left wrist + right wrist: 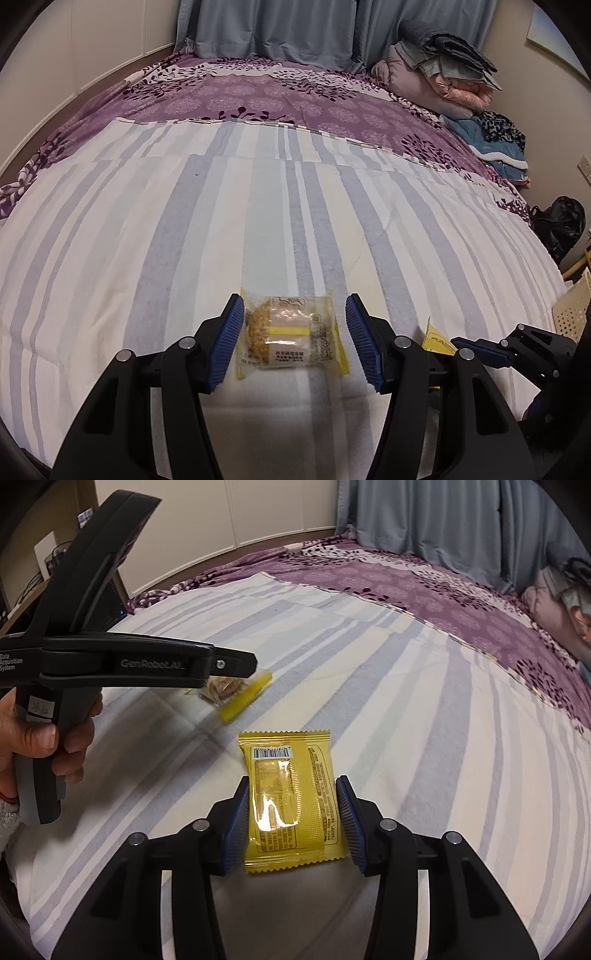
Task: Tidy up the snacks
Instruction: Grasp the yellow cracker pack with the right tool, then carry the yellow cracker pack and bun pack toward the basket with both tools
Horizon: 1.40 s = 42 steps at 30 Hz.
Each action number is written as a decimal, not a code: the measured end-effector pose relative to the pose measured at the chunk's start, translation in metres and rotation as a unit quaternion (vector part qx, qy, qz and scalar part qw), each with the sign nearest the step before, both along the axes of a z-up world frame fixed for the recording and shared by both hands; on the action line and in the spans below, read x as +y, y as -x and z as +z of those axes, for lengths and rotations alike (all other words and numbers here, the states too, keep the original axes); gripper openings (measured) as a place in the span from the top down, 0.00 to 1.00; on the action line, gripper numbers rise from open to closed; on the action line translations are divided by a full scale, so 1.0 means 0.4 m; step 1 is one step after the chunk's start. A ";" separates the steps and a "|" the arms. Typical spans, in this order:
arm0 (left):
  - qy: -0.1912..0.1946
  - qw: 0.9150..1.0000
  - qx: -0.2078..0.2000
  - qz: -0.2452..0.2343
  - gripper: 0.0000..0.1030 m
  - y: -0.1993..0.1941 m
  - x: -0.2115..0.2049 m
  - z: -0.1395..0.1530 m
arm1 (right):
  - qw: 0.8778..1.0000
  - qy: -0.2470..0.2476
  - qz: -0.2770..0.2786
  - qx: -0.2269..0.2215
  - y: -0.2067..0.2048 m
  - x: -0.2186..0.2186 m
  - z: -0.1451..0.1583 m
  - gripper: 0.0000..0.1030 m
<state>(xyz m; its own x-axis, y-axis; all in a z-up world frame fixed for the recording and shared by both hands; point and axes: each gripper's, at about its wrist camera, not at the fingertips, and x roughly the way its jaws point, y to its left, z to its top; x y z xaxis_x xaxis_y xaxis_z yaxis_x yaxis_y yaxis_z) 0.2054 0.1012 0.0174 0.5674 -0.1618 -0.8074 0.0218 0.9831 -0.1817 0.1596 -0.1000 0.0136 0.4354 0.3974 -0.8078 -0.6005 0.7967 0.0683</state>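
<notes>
I see both of my grippers angled down at the striped white-and-blue bedspread. My right gripper is clenched on the flat yellow foil snack packet, pads against its long sides; its long axis runs away from me, barcode end farthest. My left gripper is released, straddling a clear-and-yellow wrapped cake lying crosswise. Both snacks lie near the bedspread's near edge.

**Two tool cameras low over the bed**

Each view looks forward and down along its own tool, close above the striped bedspread. The right view also catches the left tool at 10 o'clock; both share the clear-wrapped snack.
</notes>
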 end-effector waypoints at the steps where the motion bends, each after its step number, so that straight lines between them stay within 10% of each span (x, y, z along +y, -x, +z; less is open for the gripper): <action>1: -0.001 1.000 -0.002 -0.003 0.43 0.005 -0.004 0.005 | 1.000 -0.003 -0.007 0.000 0.007 -0.011 0.005 0.55; 21: -0.040 0.999 0.025 0.017 0.19 0.004 -0.004 -0.050 | 0.997 -0.027 -0.068 0.011 0.092 -0.136 0.006 0.55; 26: -0.055 0.998 0.016 0.017 0.43 0.009 -0.003 -0.048 | 0.997 -0.034 -0.071 0.009 0.100 -0.140 0.008 0.55; 42: -0.050 0.998 -0.023 -0.019 0.46 0.113 -0.077 0.074 | 0.993 -0.052 -0.100 -0.027 0.154 -0.182 0.085 0.55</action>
<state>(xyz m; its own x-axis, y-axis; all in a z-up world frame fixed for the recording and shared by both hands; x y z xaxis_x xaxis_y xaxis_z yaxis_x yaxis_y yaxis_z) 0.1604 0.0704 0.0470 0.5986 -0.1032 -0.7943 0.0654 0.9947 -0.0799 0.0981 -0.1728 0.0477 0.5548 0.3787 -0.7408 -0.4361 0.8907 0.1286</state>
